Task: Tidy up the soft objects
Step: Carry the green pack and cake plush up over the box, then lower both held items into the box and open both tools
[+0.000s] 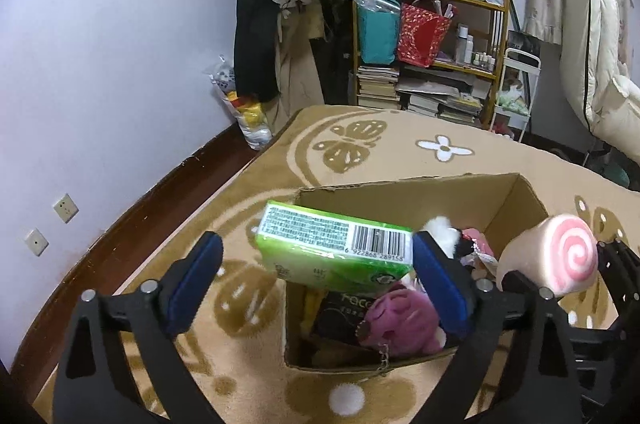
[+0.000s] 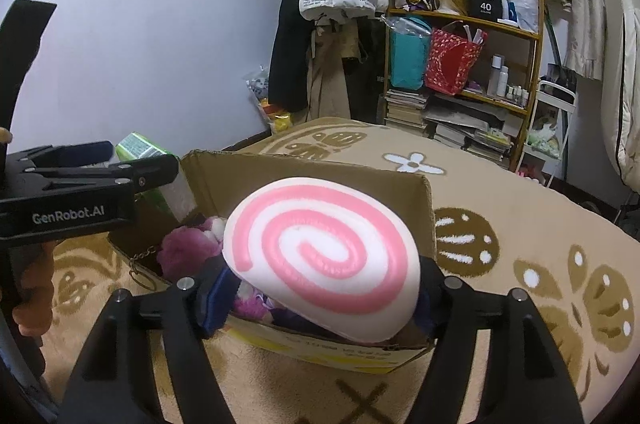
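Note:
An open cardboard box (image 1: 516, 196) stands on a beige patterned rug and holds a purple plush (image 1: 400, 320), a white fluffy toy (image 1: 440, 228) and a dark packet. My left gripper (image 1: 316, 264) is open, its blue pads (image 1: 438, 280) spread wide. A green tissue pack (image 1: 336, 244) is between them over the box's left edge, touching only the right pad, if at all. My right gripper (image 2: 320, 288) is shut on a pink-and-white swirl roll cushion (image 2: 324, 256), held above the box (image 2: 320, 176). The roll also shows in the left wrist view (image 1: 552, 252).
The rug (image 1: 400, 152) covers the floor around the box. A wooden shelf (image 1: 432, 56) with bags, books and bottles stands behind. Coats hang on the wall to the left of it. A plastic bag of toys (image 1: 248, 112) leans by the baseboard. A white cart (image 1: 516, 92) stands to the right.

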`<state>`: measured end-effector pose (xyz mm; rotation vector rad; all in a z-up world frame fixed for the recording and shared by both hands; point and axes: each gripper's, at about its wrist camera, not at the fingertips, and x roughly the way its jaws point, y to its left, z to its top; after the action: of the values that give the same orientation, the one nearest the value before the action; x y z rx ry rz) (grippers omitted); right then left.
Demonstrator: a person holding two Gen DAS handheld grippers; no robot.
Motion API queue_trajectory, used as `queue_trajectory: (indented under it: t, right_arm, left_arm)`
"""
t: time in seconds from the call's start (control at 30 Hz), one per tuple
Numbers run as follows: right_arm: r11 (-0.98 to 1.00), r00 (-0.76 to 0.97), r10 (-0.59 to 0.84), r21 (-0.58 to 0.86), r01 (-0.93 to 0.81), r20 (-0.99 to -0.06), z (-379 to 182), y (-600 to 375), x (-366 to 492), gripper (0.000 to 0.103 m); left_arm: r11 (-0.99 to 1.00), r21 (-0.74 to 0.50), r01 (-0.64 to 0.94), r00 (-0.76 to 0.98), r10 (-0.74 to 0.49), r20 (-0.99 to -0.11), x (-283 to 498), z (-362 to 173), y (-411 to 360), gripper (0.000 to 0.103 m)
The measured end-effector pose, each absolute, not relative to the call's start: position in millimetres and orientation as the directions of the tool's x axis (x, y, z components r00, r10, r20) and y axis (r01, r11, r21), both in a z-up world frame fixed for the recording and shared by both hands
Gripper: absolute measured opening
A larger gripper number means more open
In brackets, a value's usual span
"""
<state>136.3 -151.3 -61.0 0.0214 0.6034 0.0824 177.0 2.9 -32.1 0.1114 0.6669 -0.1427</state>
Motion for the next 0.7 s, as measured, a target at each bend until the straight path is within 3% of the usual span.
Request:
queue_trajectory:
  t: [0.07, 0.2, 0.33, 0.5, 0.7]
  right_arm:
    - [0.997, 0.824, 0.083, 0.046, -0.069, -0.561, -60.4, -151.3, 136.1, 0.091]
    - [0.997, 0.836, 0.079, 0.051, -0.061, -0.543, -57.2, -152.6, 134.3, 0.092]
    - [0.997, 0.838, 0.069, 0.070, -0.037, -0.542, -57.7, -158.2, 132.4, 0.103]
    - [0.996, 0.840, 0.063, 0.086, -0.020, -0.539, -54.6, -161.3, 126.0, 0.103]
    - [0.996, 0.841, 0.061, 0.091, -0.014, -0.537, -49.9, -160.6, 115.9, 0.103]
  left_arm:
    - [0.985, 0.045, 0.166, 0.773, -0.102, -0.626, 175.8, -32.0, 6.0, 0.098]
    - [0.988, 0.007, 0.154, 0.781, -0.117, -0.614, 173.1, -27.7, 12.5, 0.101]
    - [0.989, -0.018, 0.145, 0.800, -0.127, -0.586, 167.7, -22.0, 19.3, 0.101]
    - [0.993, -0.016, 0.121, 0.813, -0.108, -0.571, 160.9, -16.6, 23.8, 0.102]
    - [0.989, 0.085, 0.119, 0.827, -0.052, -0.560, 145.9, -13.8, 15.9, 0.102]
